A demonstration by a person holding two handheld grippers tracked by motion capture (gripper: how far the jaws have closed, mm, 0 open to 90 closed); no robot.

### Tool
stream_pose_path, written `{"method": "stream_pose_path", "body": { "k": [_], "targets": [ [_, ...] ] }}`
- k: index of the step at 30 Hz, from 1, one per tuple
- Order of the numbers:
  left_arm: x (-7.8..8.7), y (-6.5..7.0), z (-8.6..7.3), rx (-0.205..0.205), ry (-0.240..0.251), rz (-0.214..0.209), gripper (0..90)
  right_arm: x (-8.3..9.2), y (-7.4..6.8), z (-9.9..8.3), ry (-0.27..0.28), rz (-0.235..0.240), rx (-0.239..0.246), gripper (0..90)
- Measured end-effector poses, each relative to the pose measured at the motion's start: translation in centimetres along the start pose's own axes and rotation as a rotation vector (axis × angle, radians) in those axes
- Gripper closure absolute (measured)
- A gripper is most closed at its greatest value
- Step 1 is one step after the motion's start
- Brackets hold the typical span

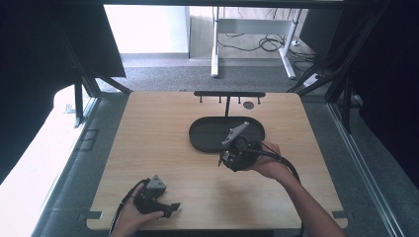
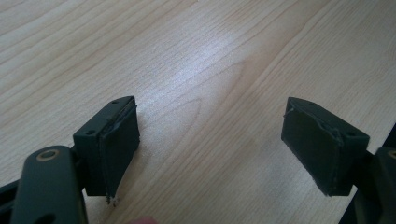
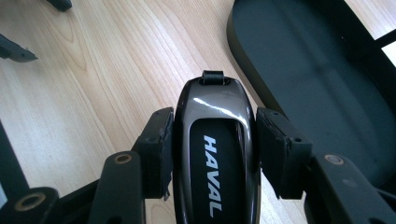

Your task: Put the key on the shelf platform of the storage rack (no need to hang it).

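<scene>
A glossy dark car key fob (image 3: 215, 154) marked HAVAL, with a small loop at its far end, sits between the two pads of my right gripper (image 3: 214, 154), which is shut on its sides. In the high view that gripper (image 1: 232, 159) hangs over the table just in front of the black oval tray (image 1: 207, 131). My left gripper (image 1: 170, 208) rests near the table's front edge at the left. Its jaws stand wide apart in the left gripper view, with only bare wood between the pads (image 2: 119, 144).
A black rack (image 1: 229, 94) with small hooks stands behind the tray at the table's (image 1: 158, 148) far edge. A small dark round disc (image 1: 248, 104) lies beside it. The tray's dark floor (image 3: 308, 79) lies just right of the held fob.
</scene>
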State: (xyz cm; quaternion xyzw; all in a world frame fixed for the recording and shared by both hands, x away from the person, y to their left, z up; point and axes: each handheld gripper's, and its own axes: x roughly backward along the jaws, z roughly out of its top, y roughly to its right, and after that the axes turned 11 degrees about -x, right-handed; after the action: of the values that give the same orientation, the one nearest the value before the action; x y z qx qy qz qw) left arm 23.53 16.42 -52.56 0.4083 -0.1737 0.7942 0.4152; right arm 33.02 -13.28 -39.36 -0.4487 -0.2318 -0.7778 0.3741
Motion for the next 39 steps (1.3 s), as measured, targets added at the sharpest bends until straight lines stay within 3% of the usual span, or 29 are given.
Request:
{"method": "stream_pose_path", "body": {
  "k": [6, 13, 39],
  "targets": [
    [-0.26, 0.11, 0.02, 0.002, 0.005, 0.002, 19.0, -0.17, -0.19, 0.01, -0.008, -0.008, 0.003, 49.1],
    [-0.47, 0.39, 0.17, -0.024, 0.004, 0.003, 17.9, -0.35, -0.47, -0.03, -0.016, -0.014, 0.019, 49.0],
    [-0.47, 0.34, 0.14, -0.015, 0.010, -0.004, 17.9, -0.55, -0.02, 0.71, 0.014, -0.004, 0.000, 49.1]
  ]
}}
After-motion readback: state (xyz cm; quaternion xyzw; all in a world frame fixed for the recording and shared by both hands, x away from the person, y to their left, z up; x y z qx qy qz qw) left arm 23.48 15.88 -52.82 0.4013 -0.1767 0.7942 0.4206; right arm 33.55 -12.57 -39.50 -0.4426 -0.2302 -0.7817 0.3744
